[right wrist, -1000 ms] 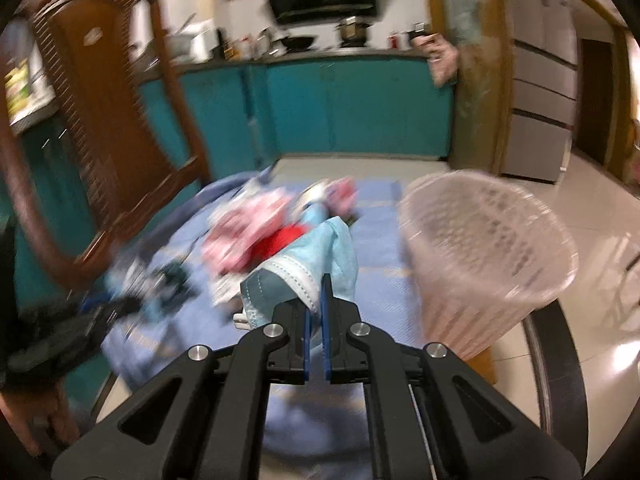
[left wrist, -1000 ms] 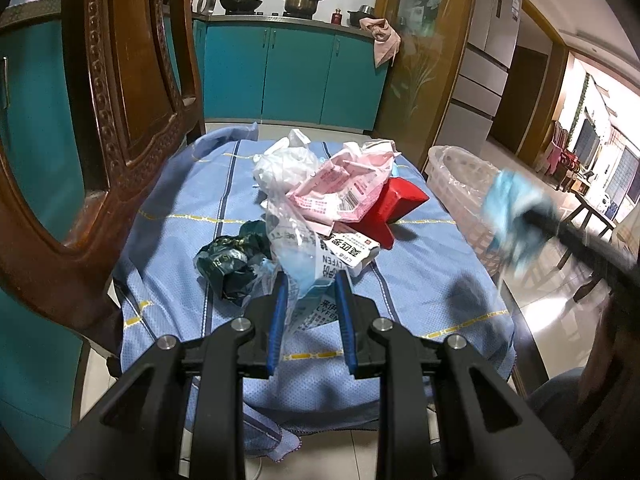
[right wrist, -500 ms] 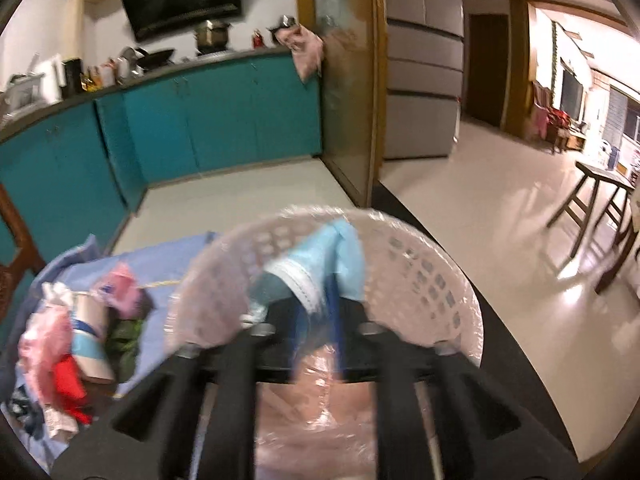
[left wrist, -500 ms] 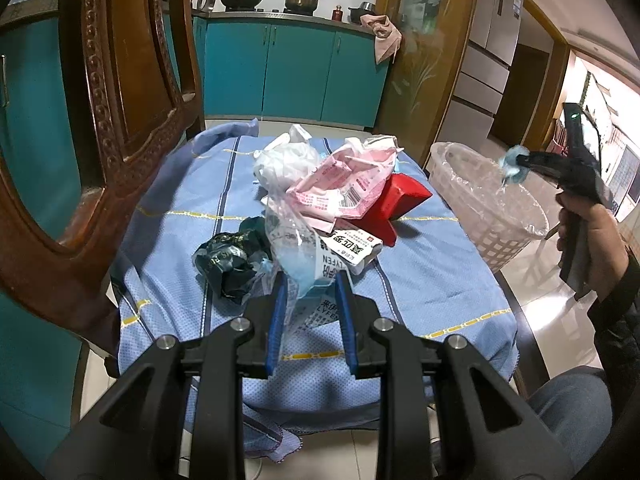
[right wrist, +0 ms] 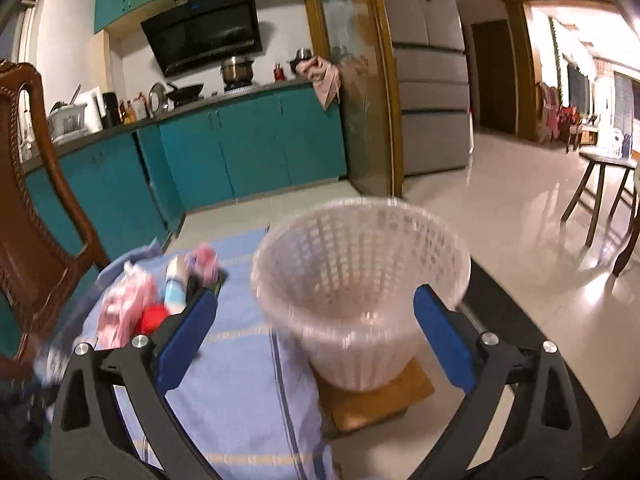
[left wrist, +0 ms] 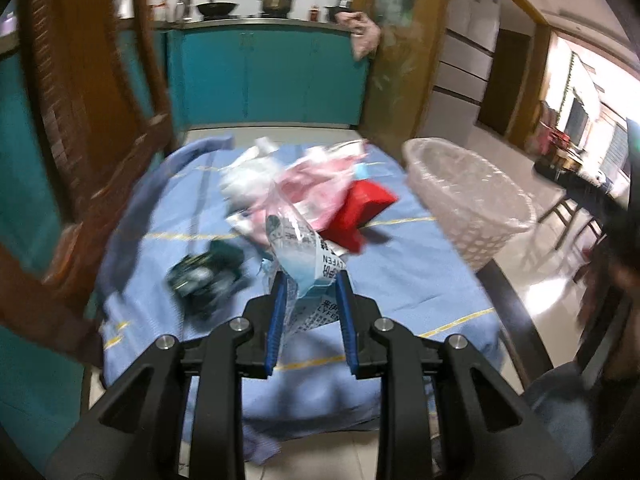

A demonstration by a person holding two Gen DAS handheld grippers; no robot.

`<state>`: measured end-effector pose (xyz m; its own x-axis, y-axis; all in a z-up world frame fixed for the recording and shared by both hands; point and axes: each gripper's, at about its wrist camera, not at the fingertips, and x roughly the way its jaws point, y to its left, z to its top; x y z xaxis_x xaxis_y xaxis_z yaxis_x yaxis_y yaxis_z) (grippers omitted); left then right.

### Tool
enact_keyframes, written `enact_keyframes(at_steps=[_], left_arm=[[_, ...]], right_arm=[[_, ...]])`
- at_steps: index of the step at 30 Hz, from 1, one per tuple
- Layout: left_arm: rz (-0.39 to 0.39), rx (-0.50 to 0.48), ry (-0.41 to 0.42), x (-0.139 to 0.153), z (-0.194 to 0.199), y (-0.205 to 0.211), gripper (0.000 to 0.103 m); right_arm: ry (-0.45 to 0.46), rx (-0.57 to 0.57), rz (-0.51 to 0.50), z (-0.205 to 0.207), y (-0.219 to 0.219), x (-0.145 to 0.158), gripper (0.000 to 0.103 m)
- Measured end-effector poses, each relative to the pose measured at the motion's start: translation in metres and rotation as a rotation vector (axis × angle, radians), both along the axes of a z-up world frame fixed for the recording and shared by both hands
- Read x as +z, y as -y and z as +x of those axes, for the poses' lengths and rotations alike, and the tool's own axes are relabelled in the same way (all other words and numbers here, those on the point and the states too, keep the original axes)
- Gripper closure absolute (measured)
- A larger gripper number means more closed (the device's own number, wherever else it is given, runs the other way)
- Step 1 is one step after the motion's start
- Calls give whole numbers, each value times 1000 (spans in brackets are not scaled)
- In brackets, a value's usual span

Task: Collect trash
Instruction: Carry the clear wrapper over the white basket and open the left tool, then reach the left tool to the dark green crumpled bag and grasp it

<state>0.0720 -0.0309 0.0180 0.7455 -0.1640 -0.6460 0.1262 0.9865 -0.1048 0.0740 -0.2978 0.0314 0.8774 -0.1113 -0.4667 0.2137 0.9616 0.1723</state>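
Observation:
My left gripper (left wrist: 310, 280) is shut on a clear printed plastic wrapper (left wrist: 298, 244), held a little above the blue tablecloth (left wrist: 400, 288). Behind it lie a pink wrapper (left wrist: 316, 188), a red box (left wrist: 366, 208), a white bag (left wrist: 246, 176) and a dark green crumpled wrapper (left wrist: 204, 276). The pale lattice trash basket (left wrist: 468, 200) stands off the table's right side. My right gripper (right wrist: 316, 300) faces that basket (right wrist: 360, 256), its jaws opening wide with nothing between them. Whatever lies in the basket is blurred.
A carved wooden chair (left wrist: 80, 140) rises at the left of the table. The basket rests on a wooden block (right wrist: 380, 400) on the shiny floor. Teal cabinets (right wrist: 248, 148) line the back. A person's leg (left wrist: 560, 408) is at the right edge.
The right gripper carried a blue mask over the basket, opened, and no longer holds it; it has pulled back. The left gripper rose slightly, still holding the wrapper.

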Motion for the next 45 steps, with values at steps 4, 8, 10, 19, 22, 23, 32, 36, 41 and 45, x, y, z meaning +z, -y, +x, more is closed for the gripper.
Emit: enact_keyframes(at_steps=[4,8,10,19,22,23,32,36,41,45], left_arm=[[-36,-85,13,22,33,44,77],[-41,-181,18,40,75,100,77],[-47,-249,33,52,102,136,77],[-39,-432,-60,40,208,256,27],[55,-374,-54,24,212,262,21],[61,-360,-49,23,210,257,21],[49,-145,127,44,85,96,4],[47,15,137,30,17,22,3],[43,117,92,4,-22,-27,3],[-32,146,-12,-21,-26,-46,3]], right_arm=[[45,-35,79,-13,17,2,6],[95,-96,102,-21,27,8,6],[142,-135,97,-31,32,11,6],[219,-246,174,-49,62,5,6],[192,-222,177,-44,58,3,6],[195,-219,175,-44,58,2,6],[117,-56,124,-26,22,-1,6],[77,95,81,-19,-17,-1,6],[18,267,47,-30,-69,-10,6],[-8,340,-1,-40,-98,-15,6]])
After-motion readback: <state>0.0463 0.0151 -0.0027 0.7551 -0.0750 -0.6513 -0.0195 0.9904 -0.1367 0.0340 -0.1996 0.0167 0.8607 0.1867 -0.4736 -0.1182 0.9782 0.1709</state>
